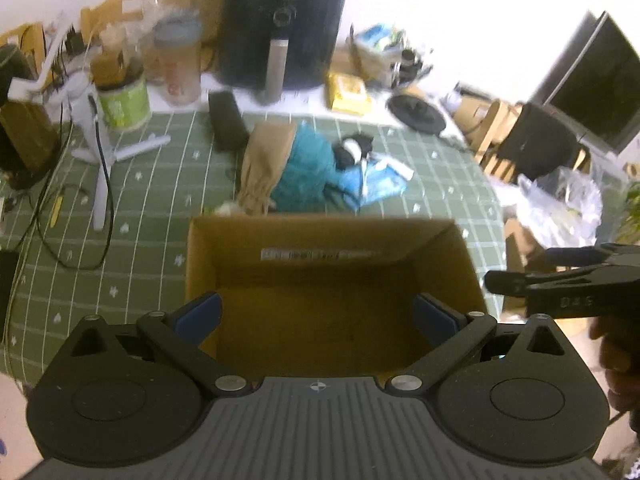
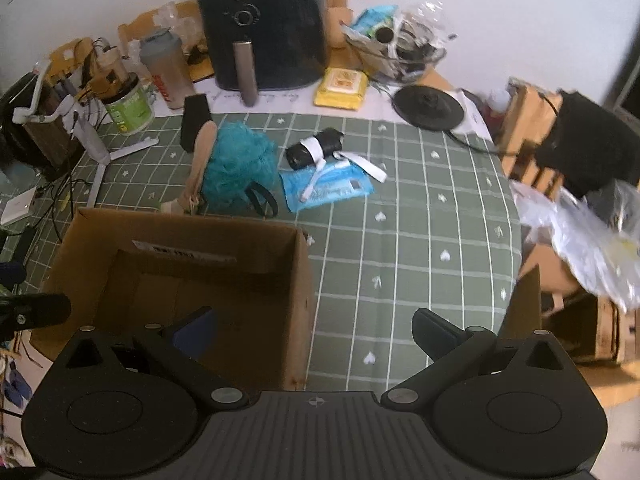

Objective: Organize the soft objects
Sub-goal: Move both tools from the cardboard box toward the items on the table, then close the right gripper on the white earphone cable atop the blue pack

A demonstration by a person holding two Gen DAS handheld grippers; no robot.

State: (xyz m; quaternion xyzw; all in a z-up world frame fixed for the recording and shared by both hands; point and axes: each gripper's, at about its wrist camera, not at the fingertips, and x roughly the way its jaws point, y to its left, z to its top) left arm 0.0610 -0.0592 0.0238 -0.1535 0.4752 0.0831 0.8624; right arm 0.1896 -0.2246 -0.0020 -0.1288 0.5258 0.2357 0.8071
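Beyond the wide, empty jaws of the left gripper [image 1: 316,316] and right gripper [image 2: 314,326], a teal bath pouf [image 2: 236,168] lies on the tabletop [image 2: 400,240], behind the open cardboard box [image 2: 300,280].

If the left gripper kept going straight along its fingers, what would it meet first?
Most likely the inside of the open cardboard box: the left gripper, open and empty, points straight into it. Floor or far wall first is unclear.
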